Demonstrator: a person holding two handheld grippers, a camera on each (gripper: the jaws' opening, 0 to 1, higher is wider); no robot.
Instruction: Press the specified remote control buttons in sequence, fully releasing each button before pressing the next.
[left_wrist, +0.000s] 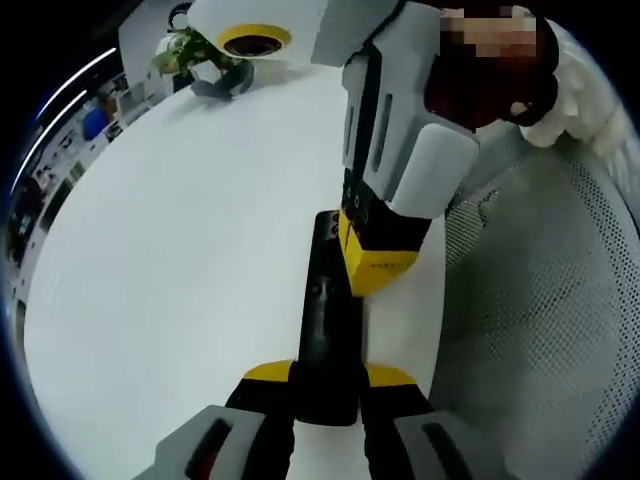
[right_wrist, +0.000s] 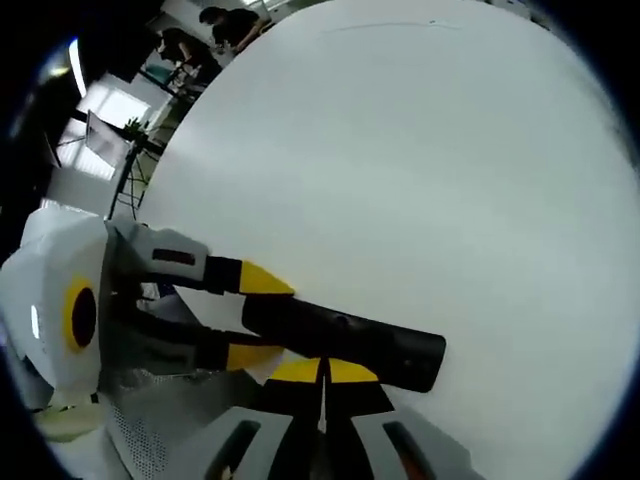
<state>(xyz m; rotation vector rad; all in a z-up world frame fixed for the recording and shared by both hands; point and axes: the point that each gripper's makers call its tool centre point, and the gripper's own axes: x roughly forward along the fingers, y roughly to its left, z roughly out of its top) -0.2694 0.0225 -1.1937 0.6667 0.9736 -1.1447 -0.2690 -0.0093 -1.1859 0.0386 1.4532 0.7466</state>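
**Left gripper clamps the remote while the right presses down on it**

The remote is a long black bar lying on the white table, near the table's edge; beyond that edge a perforated white surface shows in the left gripper view. The left gripper pinches the remote's near end, one yellow-tipped jaw on each long side, the black body filling the gap between them; in the right gripper view the same gripper comes in from the left, its two yellow tips straddling the end of the remote.

The right gripper reaches down from the top of the left gripper view, its yellow tip resting on the remote's upper face towards the far end; small buttons show on the face just beside it, too small to tell apart. In its own view the right gripper has its jaws pressed together, the yellow tips meeting with only a thin seam between, right against the remote's side.

At the table's far end stands a white and yellow object with some green beside it; people stand in the background of the right gripper view.
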